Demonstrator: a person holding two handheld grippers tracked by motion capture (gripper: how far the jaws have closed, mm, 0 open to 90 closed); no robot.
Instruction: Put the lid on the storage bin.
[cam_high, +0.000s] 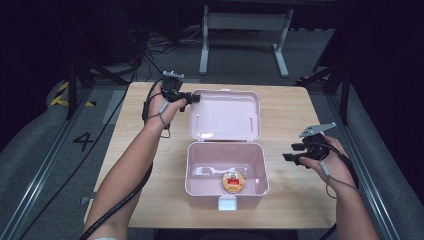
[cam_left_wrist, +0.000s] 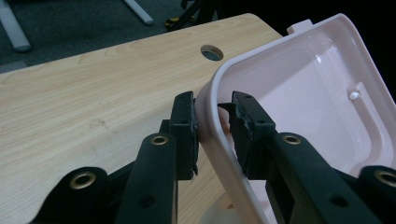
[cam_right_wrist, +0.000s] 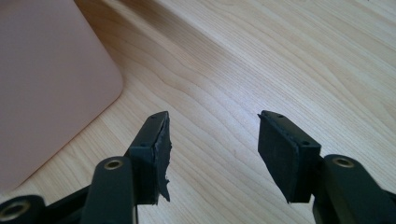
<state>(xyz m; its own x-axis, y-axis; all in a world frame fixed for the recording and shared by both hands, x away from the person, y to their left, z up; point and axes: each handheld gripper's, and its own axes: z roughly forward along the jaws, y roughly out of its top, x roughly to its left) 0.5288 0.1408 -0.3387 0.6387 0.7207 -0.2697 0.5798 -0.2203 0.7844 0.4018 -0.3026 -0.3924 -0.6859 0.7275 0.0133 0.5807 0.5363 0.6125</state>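
Forearms (cam_high: 125, 175): nearest the camera, entering from the bottom edge, one at each side of the pink box.
Surface (cam_high: 150, 150): pale wood-grain top, round hole (cam_left_wrist: 212, 52) near its far edge.
Pink box (cam_high: 200, 170): open, near the front edge of the surface, white latch (cam_high: 227, 203) on its front wall.
Box contents: one round orange-rimmed disc (cam_high: 233, 181) with a red-and-white label, flat on the bottom toward the front right; details too small to read.
Lid (cam_high: 225, 115): thrown back behind the box, inside facing up, nothing in it.
Left gripper (cam_left_wrist: 212, 133): at the lid's far left corner, jaws narrowed astride the rim (cam_left_wrist: 219, 140), one pad outside and one inside, pressing on it.
Right gripper (cam_right_wrist: 212, 149): held above bare surface right of the box, jaws wide apart, nothing between them; pink box wall (cam_right_wrist: 46, 84) close at its left.
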